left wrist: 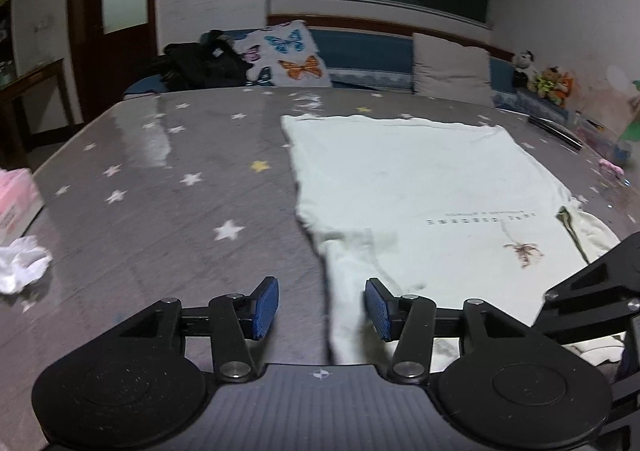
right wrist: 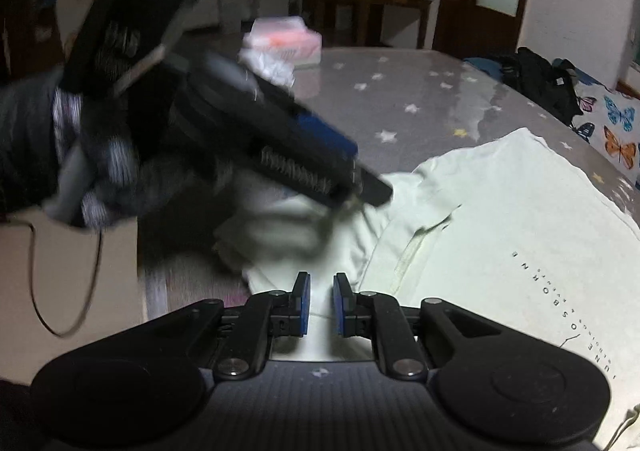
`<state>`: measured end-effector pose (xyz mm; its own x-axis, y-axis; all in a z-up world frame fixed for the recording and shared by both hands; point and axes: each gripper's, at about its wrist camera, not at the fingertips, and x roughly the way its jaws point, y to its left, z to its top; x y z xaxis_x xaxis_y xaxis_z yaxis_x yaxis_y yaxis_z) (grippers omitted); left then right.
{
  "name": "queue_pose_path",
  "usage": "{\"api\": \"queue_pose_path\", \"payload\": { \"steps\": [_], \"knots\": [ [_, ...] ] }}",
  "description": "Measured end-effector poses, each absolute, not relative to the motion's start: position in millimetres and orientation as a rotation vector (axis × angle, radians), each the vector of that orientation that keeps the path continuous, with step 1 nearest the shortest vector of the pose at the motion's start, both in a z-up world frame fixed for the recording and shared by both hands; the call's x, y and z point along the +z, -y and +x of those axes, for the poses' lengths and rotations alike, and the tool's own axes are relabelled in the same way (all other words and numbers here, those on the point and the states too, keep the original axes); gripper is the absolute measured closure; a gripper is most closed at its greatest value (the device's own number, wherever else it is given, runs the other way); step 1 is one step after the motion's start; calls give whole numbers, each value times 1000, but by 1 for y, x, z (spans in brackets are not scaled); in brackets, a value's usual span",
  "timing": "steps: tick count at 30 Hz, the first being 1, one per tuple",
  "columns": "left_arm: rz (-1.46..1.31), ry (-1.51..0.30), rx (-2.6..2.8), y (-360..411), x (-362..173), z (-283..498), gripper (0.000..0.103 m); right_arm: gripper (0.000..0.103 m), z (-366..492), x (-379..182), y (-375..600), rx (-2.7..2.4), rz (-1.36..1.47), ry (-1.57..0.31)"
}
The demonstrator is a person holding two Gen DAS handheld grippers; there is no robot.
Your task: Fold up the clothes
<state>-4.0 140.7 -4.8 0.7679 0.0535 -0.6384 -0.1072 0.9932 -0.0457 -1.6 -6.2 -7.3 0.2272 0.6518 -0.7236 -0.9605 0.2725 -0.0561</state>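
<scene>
Left gripper (left wrist: pixel 322 309): jaws stand apart over the near left edge of the pale T-shirt (left wrist: pixel 420 187); a folded strip of the cloth lies between the blue pads, and neither pad presses on it. Right gripper (right wrist: pixel 321 303): jaws nearly together, a narrow gap showing pale cloth between the pads; whether they pinch it cannot be told. In the right wrist view a gloved hand (right wrist: pixel 92 171), blurred, carries the left gripper above the sleeve area.

The T-shirt lies flat on the grey star-patterned desk (left wrist: pixel 160 191), printed side up, collar end nearest the grippers, hem toward the far edge; its long axis runs near to far.

Left of the shirt the desk is bare up to a crumpled tissue (left wrist: pixel 22 265) and a pink tissue box (left wrist: pixel 16 203) at the left edge. Beyond the far edge stands a butterfly cushion (left wrist: pixel 290 55).
</scene>
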Motion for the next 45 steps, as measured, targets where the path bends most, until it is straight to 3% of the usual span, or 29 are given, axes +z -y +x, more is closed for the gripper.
{"api": "queue_pose_path", "payload": {
  "steps": [24,27,36,45],
  "knots": [
    [-51,-688,118,-138,-12,-26,35,85,-27,0,10,1288,-570,-656],
    [-47,-670,110,-133,-8,-31,33,72,-21,9,29,1236,-537,-648],
    [24,-622,82,-110,2,-45,31,72,22,25,123,904,-378,-675],
    [72,-646,64,-92,-5,-39,31,74,46,-1,203,628,-277,-714]
  ]
}}
